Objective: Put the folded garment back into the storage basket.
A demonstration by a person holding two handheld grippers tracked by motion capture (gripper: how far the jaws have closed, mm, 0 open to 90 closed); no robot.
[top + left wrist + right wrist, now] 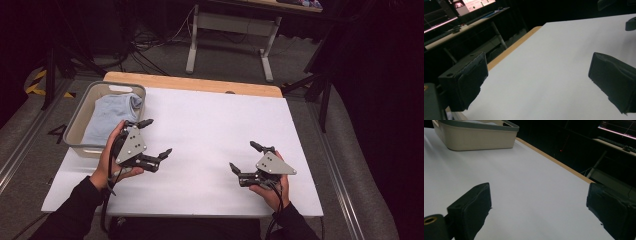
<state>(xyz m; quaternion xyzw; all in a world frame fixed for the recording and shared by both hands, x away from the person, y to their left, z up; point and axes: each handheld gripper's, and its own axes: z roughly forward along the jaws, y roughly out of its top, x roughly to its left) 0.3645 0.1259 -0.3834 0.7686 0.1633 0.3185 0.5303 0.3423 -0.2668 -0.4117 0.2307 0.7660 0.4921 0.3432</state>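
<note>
Both hands resting over the white table (210, 150), nothing gripped. Left gripper (156, 139) held wide, jaws empty, at about 4 o'clock from the bin (75, 131) and just beside its near corner. Right gripper (245, 157) also spread wide and empty, well apart toward 4 o'clock on the sheet. Blue cloth (111, 114) bunched inside the bin at the table's 10 o'clock corner, untouched. Likely the opening step: nothing picked yet. Next move probably calls for swinging the left gripper toward 10 o'clock, over the rim, dipping into the bin and pinching a fold of cloth without snagging the wall.
</note>
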